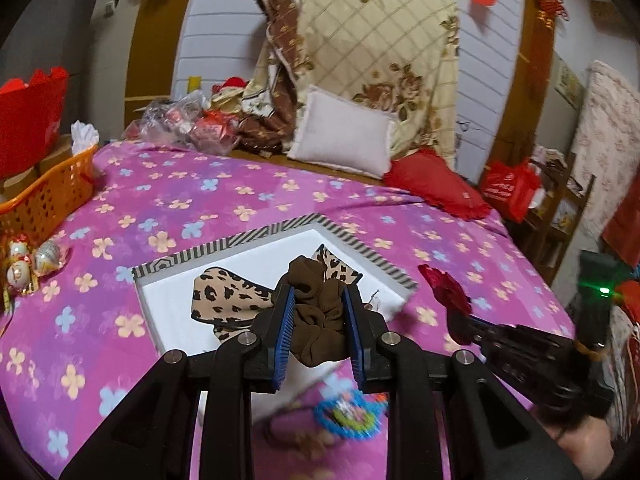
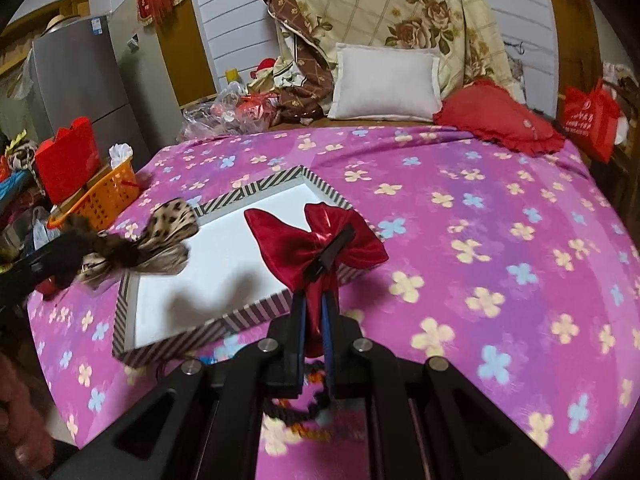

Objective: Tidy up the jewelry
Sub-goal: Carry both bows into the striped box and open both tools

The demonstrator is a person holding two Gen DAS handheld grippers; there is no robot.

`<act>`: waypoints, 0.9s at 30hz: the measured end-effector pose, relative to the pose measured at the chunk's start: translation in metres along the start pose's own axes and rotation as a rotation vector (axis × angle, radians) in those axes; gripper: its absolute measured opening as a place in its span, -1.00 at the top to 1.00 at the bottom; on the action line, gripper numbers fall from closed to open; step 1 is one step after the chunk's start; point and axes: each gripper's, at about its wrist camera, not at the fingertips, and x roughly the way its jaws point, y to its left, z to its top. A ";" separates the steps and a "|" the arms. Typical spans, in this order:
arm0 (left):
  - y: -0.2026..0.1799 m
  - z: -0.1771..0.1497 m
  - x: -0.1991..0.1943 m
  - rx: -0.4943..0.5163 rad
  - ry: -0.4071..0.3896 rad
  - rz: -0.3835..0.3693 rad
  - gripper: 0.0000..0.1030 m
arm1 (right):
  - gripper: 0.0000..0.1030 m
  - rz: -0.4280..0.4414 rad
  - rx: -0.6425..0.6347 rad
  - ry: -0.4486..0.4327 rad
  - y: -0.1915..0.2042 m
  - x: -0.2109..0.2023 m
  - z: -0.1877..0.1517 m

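Note:
My left gripper (image 1: 318, 300) is shut on a leopard-print bow with a brown scrunchie (image 1: 320, 320), held above a white tray with a striped rim (image 1: 248, 238) on the purple floral bedspread. The bow also shows at the left of the right wrist view (image 2: 160, 240). My right gripper (image 2: 314, 308) is shut on a red satin bow (image 2: 312, 240) with a black clip, over the tray's near right corner (image 2: 256, 308). The red bow shows at the right of the left wrist view (image 1: 444, 284). The tray's white floor looks bare.
A colourful beaded piece (image 1: 352, 412) lies on the bedspread below the grippers, also in the right wrist view (image 2: 312, 404). An orange basket (image 1: 48, 196) sits at the bed's left edge. A white pillow (image 2: 384, 84), red cushion (image 2: 496, 116) and quilt are at the head.

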 end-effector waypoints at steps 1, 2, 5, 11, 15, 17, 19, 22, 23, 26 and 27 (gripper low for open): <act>0.003 -0.002 0.009 -0.006 0.008 0.008 0.94 | 0.86 0.004 0.000 0.005 0.001 0.008 0.003; 0.006 -0.005 0.015 -0.012 0.015 0.014 0.94 | 0.86 0.011 0.000 0.007 0.003 0.014 0.006; 0.023 -0.017 0.042 -0.044 0.047 0.077 0.94 | 0.86 0.068 -0.015 0.017 0.011 0.035 0.012; 0.049 -0.035 0.062 -0.141 0.165 0.163 0.94 | 0.86 0.142 -0.014 0.025 0.028 0.076 0.017; 0.055 -0.041 0.062 -0.155 0.188 0.183 0.93 | 0.86 0.143 0.003 0.100 0.033 0.105 0.007; 0.059 -0.044 0.063 -0.175 0.208 0.182 0.86 | 0.86 0.154 0.003 0.124 0.034 0.112 0.002; 0.062 -0.048 0.066 -0.190 0.243 0.188 0.77 | 0.85 0.159 0.005 0.115 0.034 0.111 -0.001; 0.065 -0.054 0.071 -0.208 0.290 0.193 0.77 | 0.73 0.187 0.018 0.112 0.030 0.109 -0.003; 0.065 -0.056 0.072 -0.215 0.302 0.195 0.77 | 0.71 0.196 0.022 0.110 0.029 0.108 -0.003; 0.063 -0.057 0.070 -0.212 0.310 0.187 0.77 | 0.51 0.227 0.017 0.105 0.030 0.105 -0.002; 0.062 -0.056 0.068 -0.208 0.302 0.184 0.77 | 0.43 0.236 0.014 0.106 0.031 0.104 -0.002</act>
